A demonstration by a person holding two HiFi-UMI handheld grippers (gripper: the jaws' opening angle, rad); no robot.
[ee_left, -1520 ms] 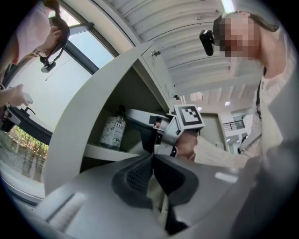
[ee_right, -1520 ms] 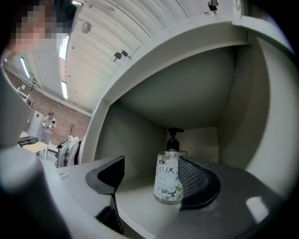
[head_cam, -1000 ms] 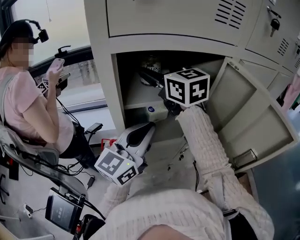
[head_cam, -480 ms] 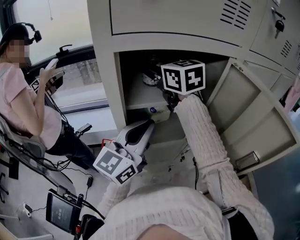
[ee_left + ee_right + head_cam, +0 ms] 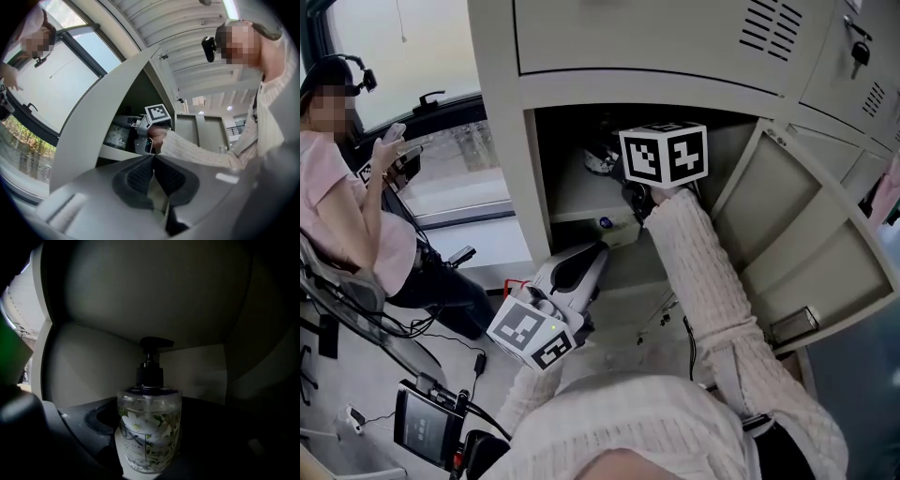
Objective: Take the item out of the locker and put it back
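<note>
A bank of pale grey lockers (image 5: 502,141) fills the head view from 11 to 2 o'clock, one compartment standing open with its door (image 5: 797,234) swung out toward 3 o'clock. At 9 o'clock a seated person (image 5: 347,206) in a pink top holds a device, and cables trail over the floor at 7 o'clock. The right gripper (image 5: 151,418) reaches into the open compartment. Its jaws are spread wide and closing around a clear pump bottle (image 5: 148,441) with a flower label and a black pump head, and the left pad appears just clear of the bottle's side. The bottle stands upright on the compartment's shelf (image 5: 119,153), between those jaws. The left gripper (image 5: 598,255) hangs outside, at 7 o'clock from the opening, its jaws together with nothing between them.
</note>
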